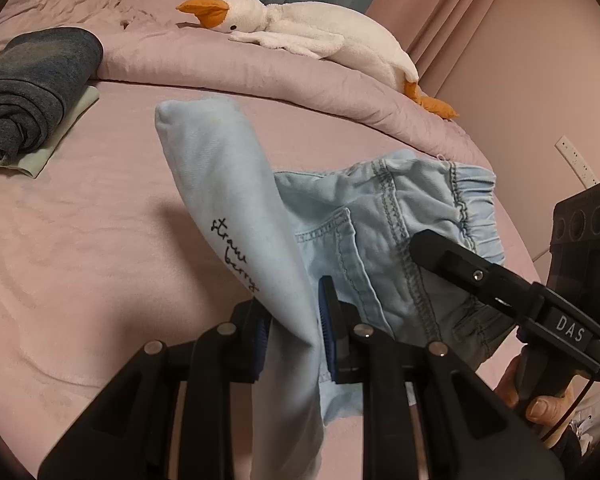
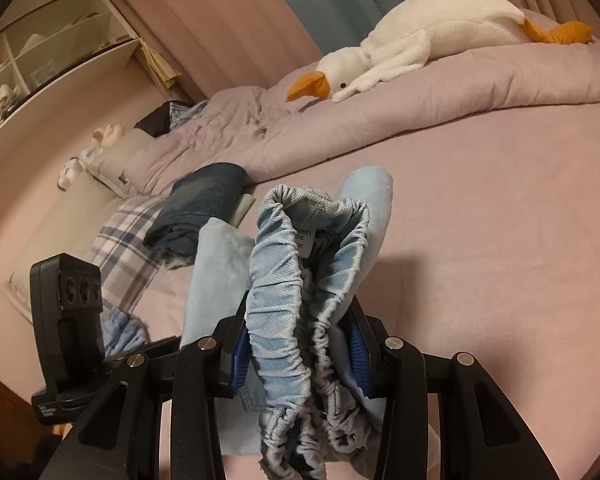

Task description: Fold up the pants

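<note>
Pants (image 1: 236,208) hanging above the bed (image 1: 100,240), held between both grippers; leg end sticking up and away. Left gripper (image 1: 294,330) clamping the leg, right gripper (image 2: 300,344) pinching the bunched waistband (image 2: 284,280). Pink sheet, goose plush (image 1: 300,28) behind. Lower pants cut off.

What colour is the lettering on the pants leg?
Black script on the light blue pants, clearest in the left wrist view.

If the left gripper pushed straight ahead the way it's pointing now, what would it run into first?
Probably the pink bed sheet. The left gripper, shut on the light blue pants, points down at bare bed; the quilt lies farther back. Depth is unclear.
</note>
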`<state>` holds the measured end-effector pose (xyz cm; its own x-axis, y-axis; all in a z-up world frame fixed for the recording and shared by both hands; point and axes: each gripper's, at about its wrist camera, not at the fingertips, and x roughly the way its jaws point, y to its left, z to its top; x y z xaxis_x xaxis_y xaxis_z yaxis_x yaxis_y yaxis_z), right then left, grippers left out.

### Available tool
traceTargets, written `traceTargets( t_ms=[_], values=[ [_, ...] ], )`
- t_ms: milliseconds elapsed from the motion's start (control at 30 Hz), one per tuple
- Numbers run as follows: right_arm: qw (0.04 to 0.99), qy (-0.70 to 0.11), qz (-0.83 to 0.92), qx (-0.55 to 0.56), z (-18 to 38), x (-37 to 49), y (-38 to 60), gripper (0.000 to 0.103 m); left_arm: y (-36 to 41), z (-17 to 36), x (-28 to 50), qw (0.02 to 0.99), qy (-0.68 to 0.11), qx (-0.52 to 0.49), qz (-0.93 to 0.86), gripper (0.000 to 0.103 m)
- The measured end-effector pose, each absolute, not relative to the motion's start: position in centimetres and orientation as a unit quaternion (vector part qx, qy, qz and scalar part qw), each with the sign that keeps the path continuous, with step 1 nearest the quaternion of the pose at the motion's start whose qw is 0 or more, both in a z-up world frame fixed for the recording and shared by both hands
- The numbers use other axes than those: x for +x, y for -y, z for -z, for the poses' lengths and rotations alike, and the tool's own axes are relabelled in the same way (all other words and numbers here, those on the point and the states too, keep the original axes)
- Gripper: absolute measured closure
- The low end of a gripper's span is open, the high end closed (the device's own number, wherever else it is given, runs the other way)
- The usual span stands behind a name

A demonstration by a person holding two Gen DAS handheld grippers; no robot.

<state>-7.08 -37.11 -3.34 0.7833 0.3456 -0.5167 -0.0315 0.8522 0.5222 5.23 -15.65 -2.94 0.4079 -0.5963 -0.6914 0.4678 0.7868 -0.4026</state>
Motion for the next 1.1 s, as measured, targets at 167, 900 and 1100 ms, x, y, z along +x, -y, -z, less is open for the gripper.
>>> traceTargets(
  t_ms=[167, 900, 1100],
  values=[
    [0.91, -0.314, -0.102, 0.251, 3.38, -6.99, 37.04, 0.059, 15.97, 2.98, 5.4, 0.835, -0.443, -0.07, 0.319, 0.083],
    [0.906, -0.322, -0.095, 0.258, 3.91, -6.78, 36.83, 0.059, 16.6, 3.54, 5.8, 0.833, -0.451, -0.065, 0.314, 0.083],
    [0.903, -0.326, -0.091, 0.263, 4.33, -6.65, 36.96, 0.059, 16.6, 3.9, 6.11, 0.832, -0.454, -0.062, 0.312, 0.082]
  ],
)
